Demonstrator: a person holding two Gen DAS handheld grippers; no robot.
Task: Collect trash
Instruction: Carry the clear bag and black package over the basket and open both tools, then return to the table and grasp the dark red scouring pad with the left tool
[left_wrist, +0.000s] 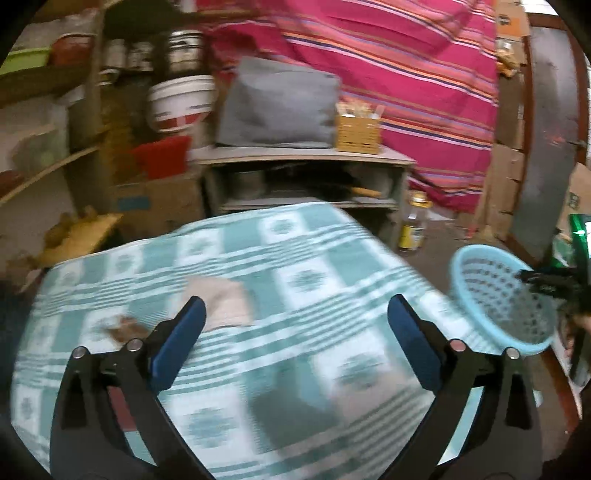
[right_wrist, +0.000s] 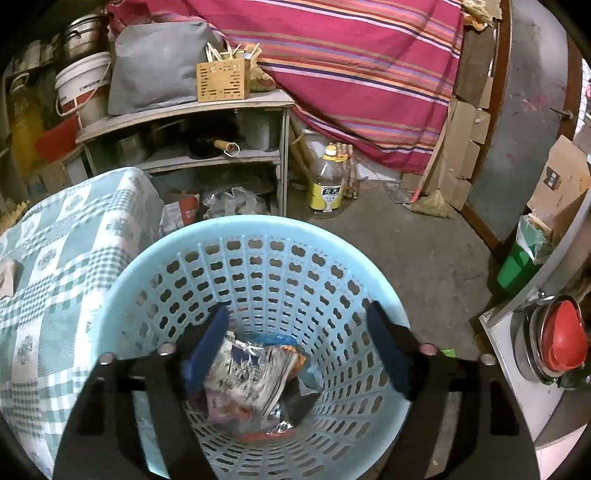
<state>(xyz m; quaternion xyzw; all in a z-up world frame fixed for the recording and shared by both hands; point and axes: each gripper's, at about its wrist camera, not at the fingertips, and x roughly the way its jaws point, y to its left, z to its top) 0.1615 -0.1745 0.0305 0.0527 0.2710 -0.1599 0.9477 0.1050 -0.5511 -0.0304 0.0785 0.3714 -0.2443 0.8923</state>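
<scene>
My left gripper (left_wrist: 295, 317) is open and empty above a table with a green checked cloth (left_wrist: 288, 266). A crumpled pale tissue (left_wrist: 225, 302) lies on the cloth just beyond its left finger, and a small brown scrap (left_wrist: 123, 328) lies further left. A light blue perforated basket (left_wrist: 502, 299) hangs off the table's right edge. In the right wrist view my right gripper (right_wrist: 299, 325) is open inside the basket (right_wrist: 258, 266), over crumpled wrappers (right_wrist: 251, 373) at its bottom. The tissue (right_wrist: 7, 277) shows at the far left there.
A low shelf unit (left_wrist: 306, 158) with pans, a grey bag (left_wrist: 277, 103) and a wooden utensil box (left_wrist: 358, 133) stands behind the table. An oil bottle (right_wrist: 327, 184) stands on the floor. A striped red cloth (right_wrist: 351, 62) hangs behind. A counter with a metal bowl (right_wrist: 554, 339) is at right.
</scene>
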